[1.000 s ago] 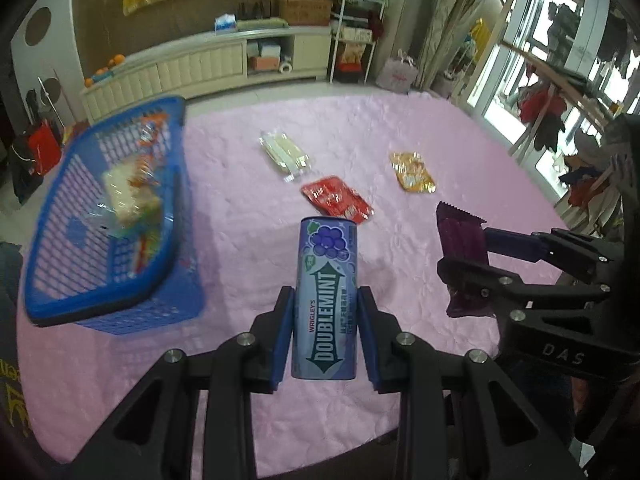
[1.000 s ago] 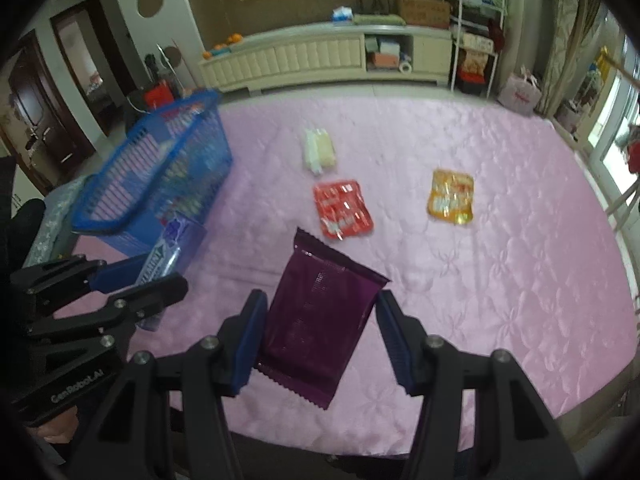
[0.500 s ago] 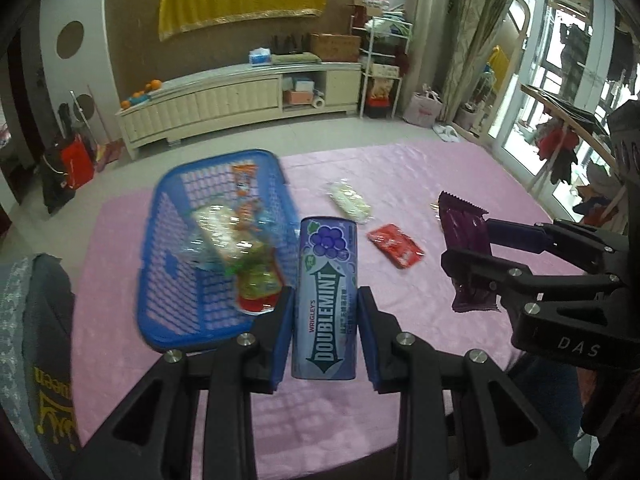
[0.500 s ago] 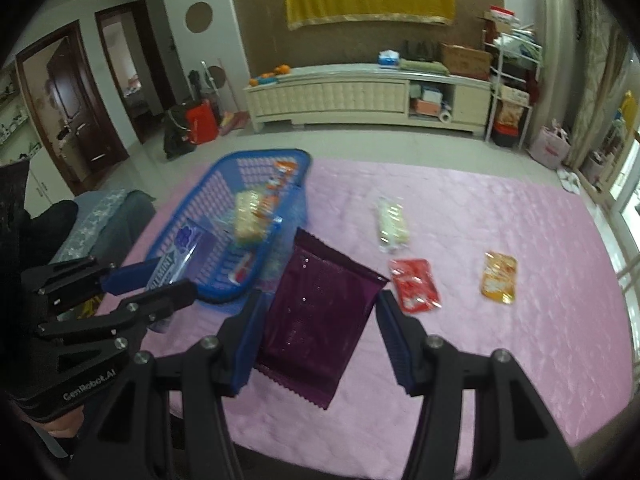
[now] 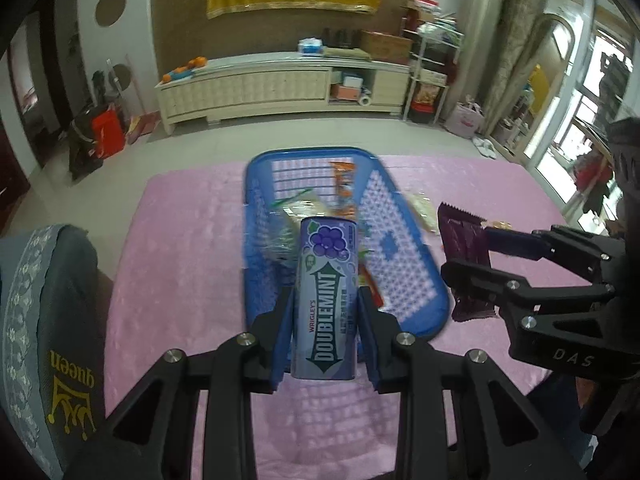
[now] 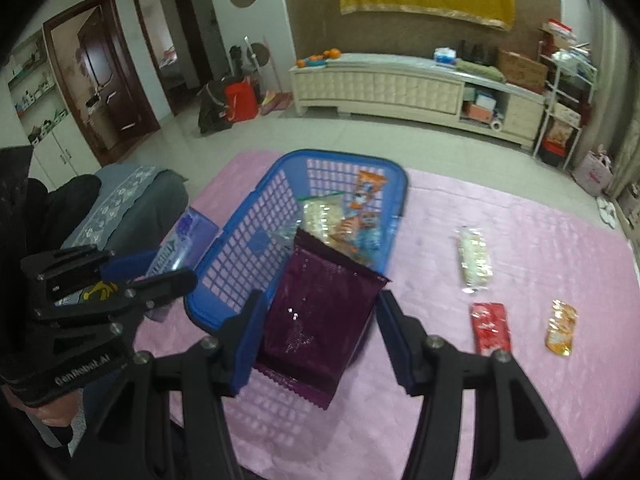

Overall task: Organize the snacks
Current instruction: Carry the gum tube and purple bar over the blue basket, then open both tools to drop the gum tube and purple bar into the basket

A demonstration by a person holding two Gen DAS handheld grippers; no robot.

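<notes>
- Doublemint gum pack [image 5: 325,304]: pinched upright between the pads of the left hand-held gripper [image 5: 325,332], held in the air w/ the blue basket [image 5: 416,264] right behind and below it. Not yet inside.
- Purple snack pouch [image 6: 320,316]: clamped across its width by the right hand-held gripper [image 6: 320,340], slightly tilted, hanging over the basket's near corner. Also not dropped yet.
- Basket contents: several packs already in, incl. an orange wrapper [image 6: 366,194] leaning on the far wall and a clear bag of pale snacks [image 6: 320,216]. Others there too blurred to name.
- Left on the pink cover [image 6: 520,380]: a clear pack of white pieces [image 6: 474,260], a red packet [image 6: 490,326], an orange-gold packet [image 6: 562,328]. All lie well apart from the basket, on its right side.
- Progress, my read: roughly halfway or a bit past. Two items in hand abt to go in, three more to fetch.
- Room inside: the basket's left half looks mostly bare mesh, so there's space for both held items w/o stacking on the pile.
- Edges: basket rim is the thing to clear; pouch's bottom corner hangs low near the front rim and could snag.
- The two grippers are close side by side, so dropping at once risks a bump; one after the other seems safer.
- Left side: a grey cushion w/ "queen" print [image 5: 60,328] sits near the cover's edge, limiting swing room there. Right side of the cover is open.
</notes>
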